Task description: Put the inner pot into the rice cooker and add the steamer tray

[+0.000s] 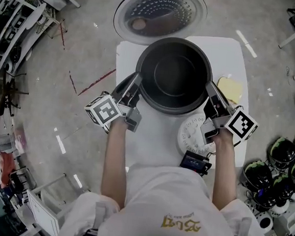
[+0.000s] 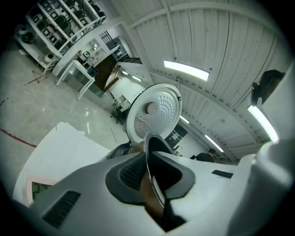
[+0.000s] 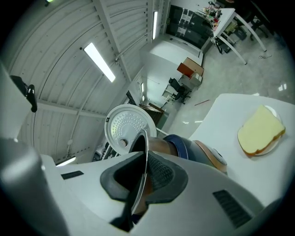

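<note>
The black inner pot (image 1: 174,73) hangs over the white table, held at its rim from both sides. My left gripper (image 1: 136,85) is shut on the left side of the rim (image 2: 152,156), and my right gripper (image 1: 211,92) is shut on the right side of the rim (image 3: 143,152). The rice cooker's open lid (image 1: 160,13) stands behind the pot, its perforated inner plate facing me. The cooker's dark blue and copper body (image 3: 193,150) shows just beyond the pot; in the head view the pot hides it. The white perforated steamer tray (image 1: 192,137) lies on the table under my right gripper.
A yellow sponge-like piece (image 1: 230,89) sits on a plate at the table's right side. A small black device (image 1: 195,163) lies at the table's near edge (image 1: 150,141). Several round appliances (image 1: 281,173) crowd the floor at right; shelving stands at left.
</note>
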{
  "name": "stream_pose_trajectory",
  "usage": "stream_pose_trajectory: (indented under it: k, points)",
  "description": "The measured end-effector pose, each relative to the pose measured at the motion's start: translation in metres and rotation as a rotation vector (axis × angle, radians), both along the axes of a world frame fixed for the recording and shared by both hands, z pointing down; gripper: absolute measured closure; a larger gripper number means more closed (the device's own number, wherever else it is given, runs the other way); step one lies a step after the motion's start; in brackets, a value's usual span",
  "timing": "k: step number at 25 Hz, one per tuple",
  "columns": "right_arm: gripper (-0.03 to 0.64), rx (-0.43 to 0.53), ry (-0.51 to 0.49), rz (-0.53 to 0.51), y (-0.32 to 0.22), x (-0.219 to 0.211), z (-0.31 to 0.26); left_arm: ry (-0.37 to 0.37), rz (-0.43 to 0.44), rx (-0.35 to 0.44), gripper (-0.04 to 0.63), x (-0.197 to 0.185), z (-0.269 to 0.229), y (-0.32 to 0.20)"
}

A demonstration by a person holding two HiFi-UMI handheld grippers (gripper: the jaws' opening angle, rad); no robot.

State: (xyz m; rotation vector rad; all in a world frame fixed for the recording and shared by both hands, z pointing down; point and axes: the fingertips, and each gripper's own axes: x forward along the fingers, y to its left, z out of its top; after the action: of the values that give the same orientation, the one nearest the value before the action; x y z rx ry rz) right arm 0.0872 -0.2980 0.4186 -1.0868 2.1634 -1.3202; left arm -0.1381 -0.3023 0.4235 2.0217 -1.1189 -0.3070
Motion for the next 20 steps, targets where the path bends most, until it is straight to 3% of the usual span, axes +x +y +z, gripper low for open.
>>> stream_pose_trajectory:
  k: [7,13,20]
  points:
    - [0.578,-0.040,0.049,-0.010,-0.005,0.002,0.017,-0.041,0.004,-0.024,0.535,0.003,0.014,-0.005]
    - [0.569,-0.052,0.213,-0.027,-0.007,0.004,0.033,-0.138,0.003,-0.065,0.528,0.004,0.031,-0.006]
    - [0.549,-0.055,0.314,-0.052,-0.006,0.001,0.044,-0.171,-0.024,-0.102,0.522,0.002,0.043,-0.008]
